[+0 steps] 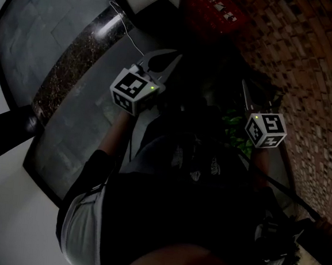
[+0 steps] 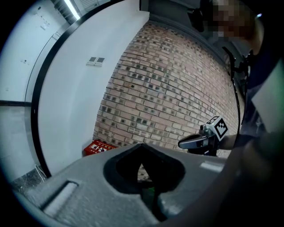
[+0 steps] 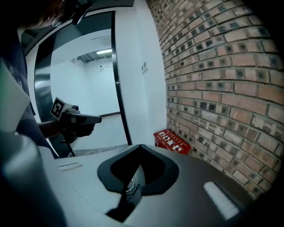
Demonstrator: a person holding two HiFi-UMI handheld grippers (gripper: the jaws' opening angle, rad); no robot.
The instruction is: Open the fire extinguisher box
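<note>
The red fire extinguisher box (image 1: 214, 9) stands on the floor against the brick wall, its lid down. It also shows as the red box (image 2: 100, 147) in the left gripper view and the red box (image 3: 172, 141) in the right gripper view, some way ahead of both. My left gripper (image 1: 171, 57) and right gripper (image 1: 244, 84) are held in front of my body, side by side and well short of the box. Both point toward it, their jaws together with nothing between them. Each shows in the other's view: the right gripper (image 2: 184, 144) and the left gripper (image 3: 96, 119).
A brick wall (image 3: 222, 88) runs along the right, meeting a white wall (image 2: 75, 97) with a black vertical frame (image 3: 120, 88). A dark speckled stone strip (image 1: 74, 63) crosses the floor at left, with a thin wire loop (image 1: 121, 15) near it. Something green (image 1: 231, 126) lies by my feet.
</note>
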